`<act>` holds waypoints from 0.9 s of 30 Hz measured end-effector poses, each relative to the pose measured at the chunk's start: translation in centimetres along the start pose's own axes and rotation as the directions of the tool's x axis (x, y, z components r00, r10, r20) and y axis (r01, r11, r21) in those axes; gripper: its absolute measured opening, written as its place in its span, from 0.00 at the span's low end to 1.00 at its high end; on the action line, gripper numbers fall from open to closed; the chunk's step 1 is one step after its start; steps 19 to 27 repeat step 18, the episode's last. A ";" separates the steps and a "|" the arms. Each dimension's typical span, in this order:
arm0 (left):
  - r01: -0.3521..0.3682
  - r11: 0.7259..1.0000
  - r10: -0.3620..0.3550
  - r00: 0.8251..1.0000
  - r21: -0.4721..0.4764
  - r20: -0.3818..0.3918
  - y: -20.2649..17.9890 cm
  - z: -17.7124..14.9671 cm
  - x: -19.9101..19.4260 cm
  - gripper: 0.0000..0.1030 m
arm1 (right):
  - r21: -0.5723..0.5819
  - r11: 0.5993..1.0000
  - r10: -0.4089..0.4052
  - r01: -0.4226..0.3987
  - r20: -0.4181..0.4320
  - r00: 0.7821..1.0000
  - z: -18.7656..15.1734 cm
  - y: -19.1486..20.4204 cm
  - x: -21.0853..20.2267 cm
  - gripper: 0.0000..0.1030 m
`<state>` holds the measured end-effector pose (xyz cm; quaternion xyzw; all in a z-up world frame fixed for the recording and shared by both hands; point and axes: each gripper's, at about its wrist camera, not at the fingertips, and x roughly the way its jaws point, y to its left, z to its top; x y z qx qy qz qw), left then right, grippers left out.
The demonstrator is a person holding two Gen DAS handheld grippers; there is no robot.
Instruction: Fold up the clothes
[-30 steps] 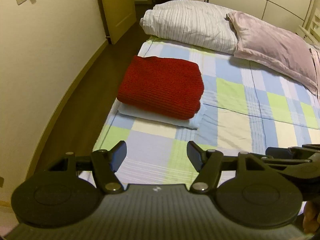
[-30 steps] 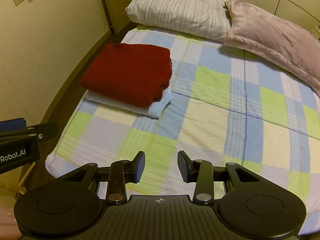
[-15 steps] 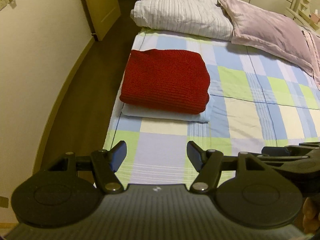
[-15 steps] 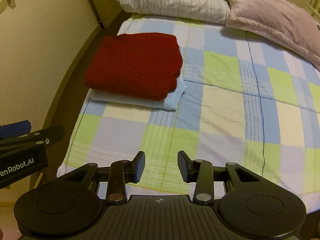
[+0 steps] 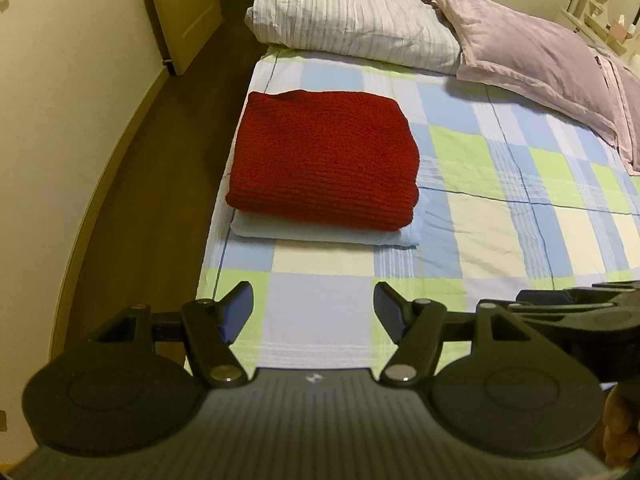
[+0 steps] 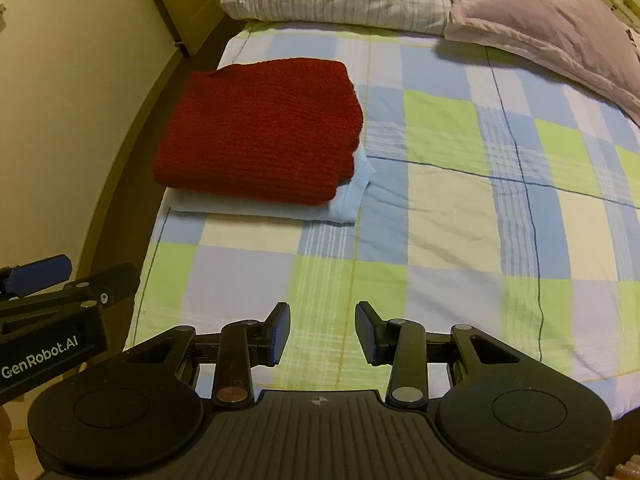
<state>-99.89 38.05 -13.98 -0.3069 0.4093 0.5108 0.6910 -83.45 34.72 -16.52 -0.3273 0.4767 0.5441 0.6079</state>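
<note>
My left gripper (image 5: 313,306) hangs over the foot of the bed with its jaws spread wide and nothing between them; my right gripper (image 6: 322,333), just beside it, stands part open and equally empty, both angled down at the checked bedsheet (image 6: 440,220). Beyond the fingertips, near the sheet's left edge, a red knitted sweater (image 5: 324,160) lies folded square on top of a pale blue garment (image 5: 320,234), also folded, whose edge shows along the near side and right corner. Farther off, a striped white pillow (image 5: 352,16) and a mauve pillow (image 5: 532,52) rest at the head of the bed, with a door (image 5: 184,8) by the wall. No loose clothing shows in either view, so the stack looks finished to me. The knit looks thick, soft and fairly weighty; it would sag and unfold if lifted by one corner, so I would take it at the two near corners, one gripper each, pinching all layers together. The blue piece looks thin, light and limp.
</note>
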 end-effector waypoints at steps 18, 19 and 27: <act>-0.035 0.999 0.035 0.999 -0.017 0.012 0.8 2.3 3.0 0.61 | -0.036 0.999 0.000 -0.001 -0.024 1.000 3.3 0.9 3.2 0.39; -0.035 0.999 0.035 0.999 -0.017 0.012 0.8 2.3 3.0 0.61 | -0.036 0.999 0.000 -0.001 -0.024 1.000 3.3 0.9 3.2 0.39; -0.035 0.999 0.035 0.999 -0.017 0.012 0.8 2.3 3.0 0.61 | -0.036 0.999 0.000 -0.001 -0.024 1.000 3.3 0.9 3.2 0.39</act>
